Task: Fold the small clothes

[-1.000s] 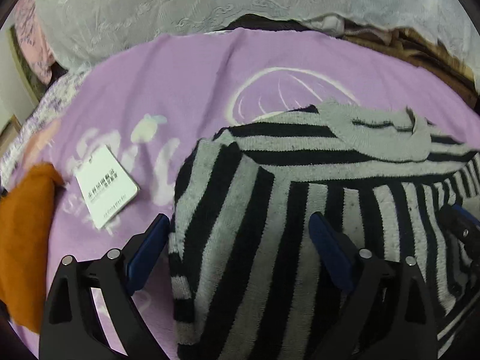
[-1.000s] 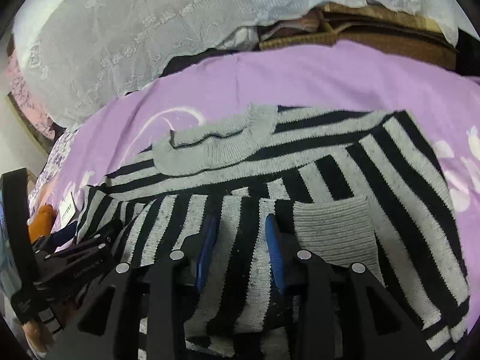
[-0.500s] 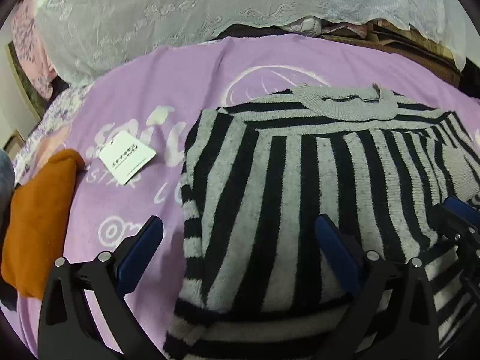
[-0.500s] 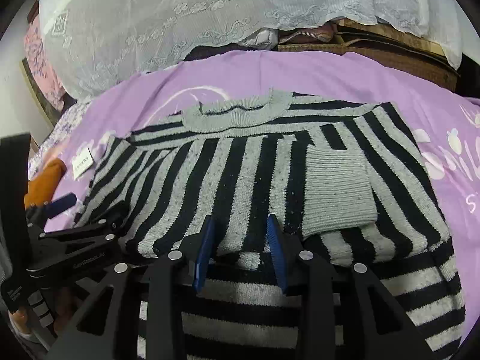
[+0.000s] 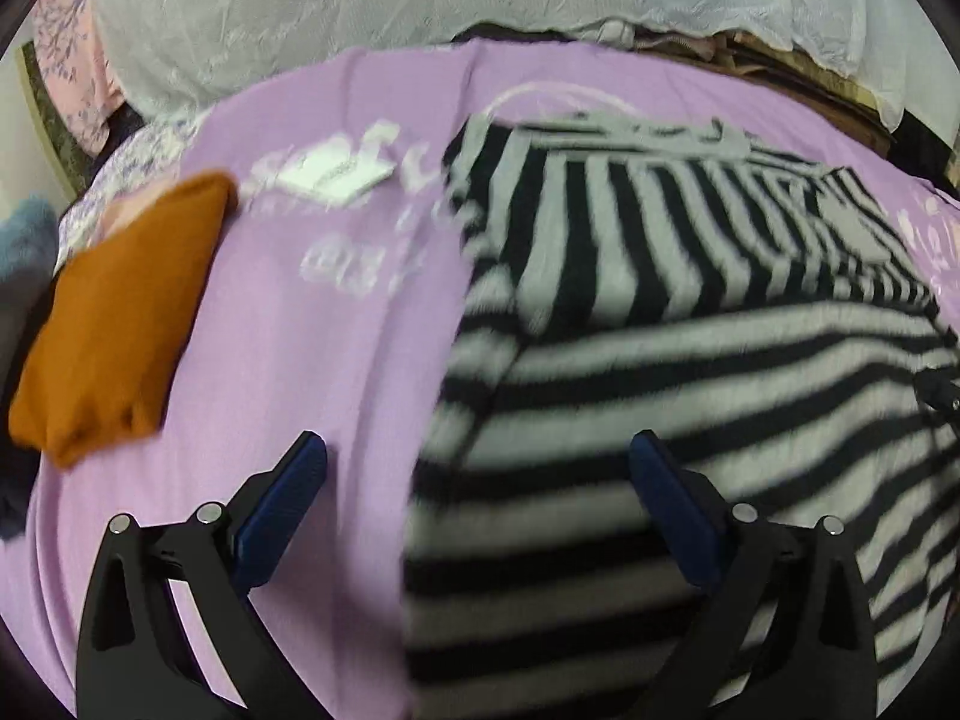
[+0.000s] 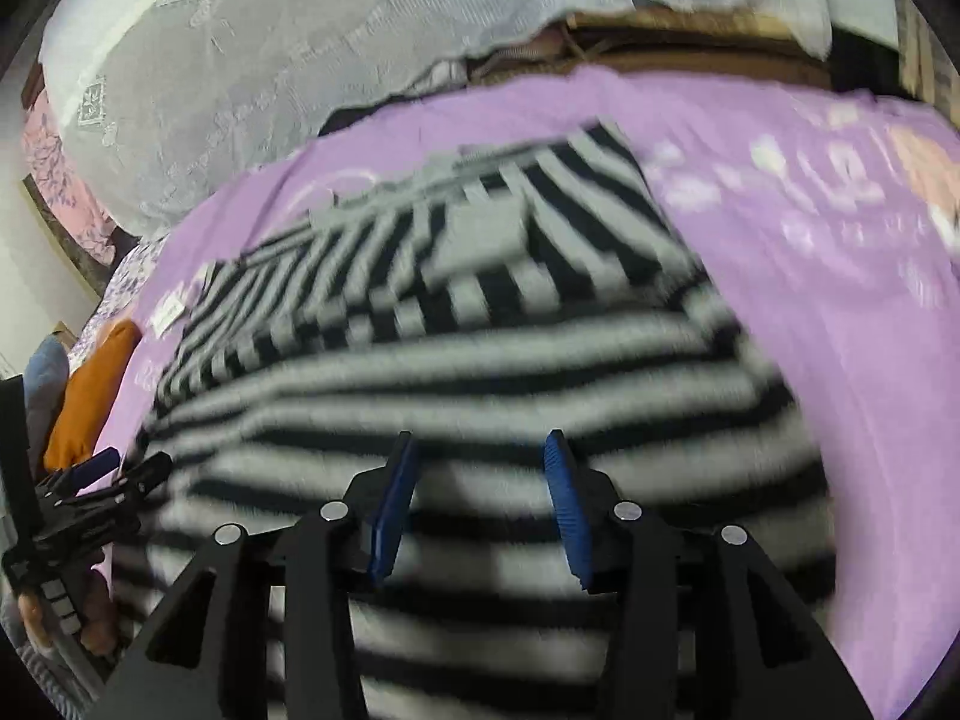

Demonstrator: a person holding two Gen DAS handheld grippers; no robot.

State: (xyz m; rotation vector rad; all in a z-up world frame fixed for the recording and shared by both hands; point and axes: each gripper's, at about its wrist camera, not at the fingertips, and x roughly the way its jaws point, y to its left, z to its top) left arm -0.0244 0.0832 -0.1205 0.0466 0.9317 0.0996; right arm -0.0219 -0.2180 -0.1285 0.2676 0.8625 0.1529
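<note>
A black and grey striped sweater (image 5: 690,372) lies flat on the purple bed cover (image 5: 312,360), sleeves folded over its chest, collar at the far end. It also shows in the right wrist view (image 6: 480,372). My left gripper (image 5: 480,516) is open and empty over the sweater's lower left edge. My right gripper (image 6: 480,498) is open and empty above the sweater's lower part. The left gripper also shows in the right wrist view (image 6: 102,480) at the far left. Both views are blurred.
A folded orange garment (image 5: 120,312) lies left of the sweater, and a white paper tag (image 5: 336,177) lies beyond it. A white lace-covered pile (image 5: 360,12) stands along the far edge. A blue-grey cloth (image 5: 24,234) sits at the far left.
Both grippers have pulled back toward the sweater's hem, so more of the sweater and bed cover shows. The right gripper's jaws have spread wider.
</note>
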